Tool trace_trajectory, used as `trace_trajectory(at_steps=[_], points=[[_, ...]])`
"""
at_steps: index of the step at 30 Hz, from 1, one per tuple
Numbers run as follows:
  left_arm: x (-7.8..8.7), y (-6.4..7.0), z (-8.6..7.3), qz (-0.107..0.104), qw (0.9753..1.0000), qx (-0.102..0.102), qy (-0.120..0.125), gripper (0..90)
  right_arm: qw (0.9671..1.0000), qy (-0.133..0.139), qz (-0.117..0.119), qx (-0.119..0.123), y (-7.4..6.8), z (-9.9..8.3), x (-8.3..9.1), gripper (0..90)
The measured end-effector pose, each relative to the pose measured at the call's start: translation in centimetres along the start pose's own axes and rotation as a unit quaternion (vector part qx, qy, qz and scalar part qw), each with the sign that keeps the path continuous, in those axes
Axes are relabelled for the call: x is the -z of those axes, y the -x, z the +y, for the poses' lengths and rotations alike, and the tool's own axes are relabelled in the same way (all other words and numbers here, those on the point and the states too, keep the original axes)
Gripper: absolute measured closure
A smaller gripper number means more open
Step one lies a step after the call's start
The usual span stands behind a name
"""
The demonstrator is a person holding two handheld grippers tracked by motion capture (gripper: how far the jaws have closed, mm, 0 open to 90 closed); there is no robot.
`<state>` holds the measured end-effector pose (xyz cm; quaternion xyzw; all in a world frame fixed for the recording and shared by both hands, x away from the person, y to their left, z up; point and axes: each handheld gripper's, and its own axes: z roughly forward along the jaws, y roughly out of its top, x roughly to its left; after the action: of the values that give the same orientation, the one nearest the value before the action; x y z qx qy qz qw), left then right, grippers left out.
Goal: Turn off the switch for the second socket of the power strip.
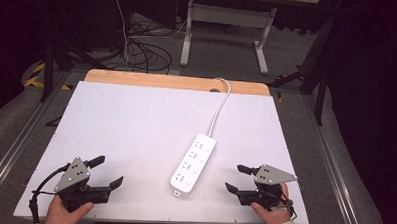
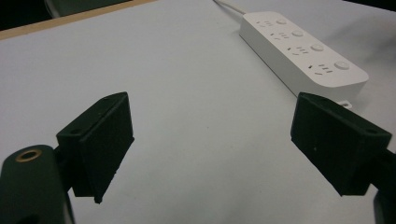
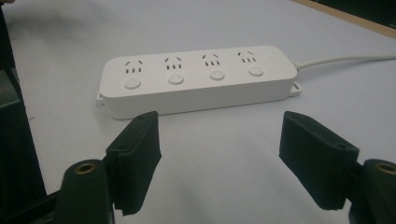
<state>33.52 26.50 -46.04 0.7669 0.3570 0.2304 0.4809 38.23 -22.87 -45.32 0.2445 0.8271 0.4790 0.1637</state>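
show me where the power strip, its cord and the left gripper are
power strip [image 1: 193, 164], high view, middle of its top face
cord [image 1: 219, 107], high view, mid-length on the table
left gripper [image 1: 108, 171], high view, midway between its fingertips

Left black two-jaw gripper [image 1: 108, 171]: grey three-cornered plate with dark holes, black trailing cable. Right black two-jaw gripper [image 1: 238, 178]: same plate. Jaws blocky, matte, with brass-ringed screw holes. White cuff at right wrist.

A white power strip [image 3: 198, 79] with four sockets and four round buttons lies on a white table [image 3: 233, 154]. Its white cord [image 3: 345, 59] runs off to the right. The right gripper [image 3: 219, 158] holds its two black jaws wide apart, just short of the strip, empty.
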Motion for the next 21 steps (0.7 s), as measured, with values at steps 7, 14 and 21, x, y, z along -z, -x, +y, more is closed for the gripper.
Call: trace_trajectory(at_steps=[7, 14, 21], points=[[-0.1, 0.2, 0.0, 0.001, 1.0000, 0.000, -0.001, 13.7, 1.0000, -0.007, -0.001, -0.006, 0.3, 0.6, 0.1, 28.7], [0.0, 0.3, 0.1, 0.003, 0.9999, -0.009, -0.004, 13.7, 0.9997, -0.019, -0.014, 0.002, 0.6, 2.3, 0.1, 29.6], [0.1, 0.4, 0.1, 0.006, 0.9999, -0.009, -0.002, 14.3, 0.9996, -0.023, -0.013, 0.006, 0.9, 3.9, -0.3, 29.7]])
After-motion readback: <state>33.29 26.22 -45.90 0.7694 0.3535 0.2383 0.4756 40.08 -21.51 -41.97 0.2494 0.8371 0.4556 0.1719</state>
